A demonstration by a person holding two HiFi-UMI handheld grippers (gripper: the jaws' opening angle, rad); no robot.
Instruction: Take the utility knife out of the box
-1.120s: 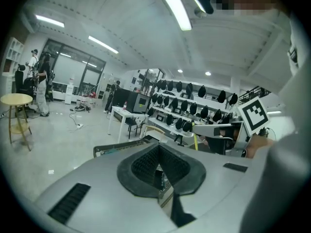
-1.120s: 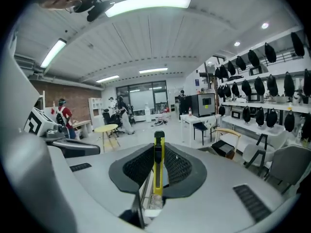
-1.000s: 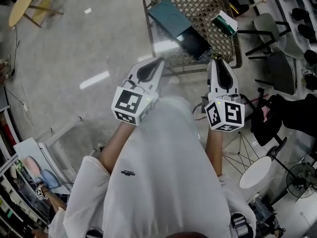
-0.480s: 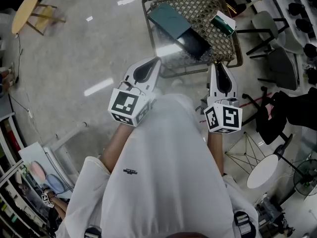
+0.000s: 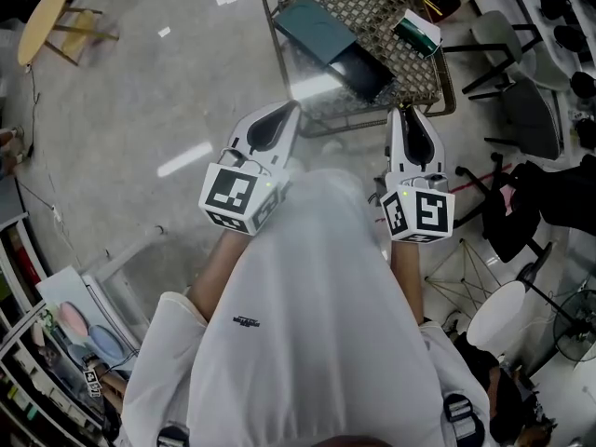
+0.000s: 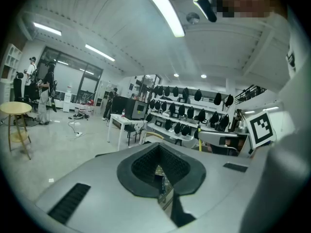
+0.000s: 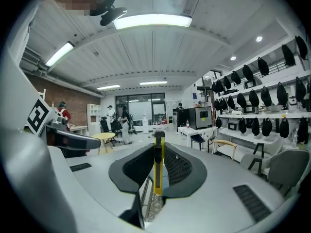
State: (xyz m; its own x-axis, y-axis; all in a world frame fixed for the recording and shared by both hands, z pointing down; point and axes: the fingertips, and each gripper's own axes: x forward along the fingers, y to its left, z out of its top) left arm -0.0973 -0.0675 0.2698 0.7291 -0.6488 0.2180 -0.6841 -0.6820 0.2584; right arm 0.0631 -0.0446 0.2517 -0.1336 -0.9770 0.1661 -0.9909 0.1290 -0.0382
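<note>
Utility knife [image 7: 158, 165], yellow body, is pinched between the jaws of the right gripper [image 5: 408, 117] and is out of the box. This shows only in the right gripper view; the head view does not resolve it. Left gripper [image 5: 291, 112]: jaws together, nothing between them. Both grippers sit at the near edge of the mesh-top table [image 5: 376, 6], clear of the dark teal box [image 5: 315, 26]. The box's black inner tray [image 5: 365, 71] is slid partway out, contents unreadable. A green-and-white carton [image 5: 416, 32] lies at the table's right side.
</note>
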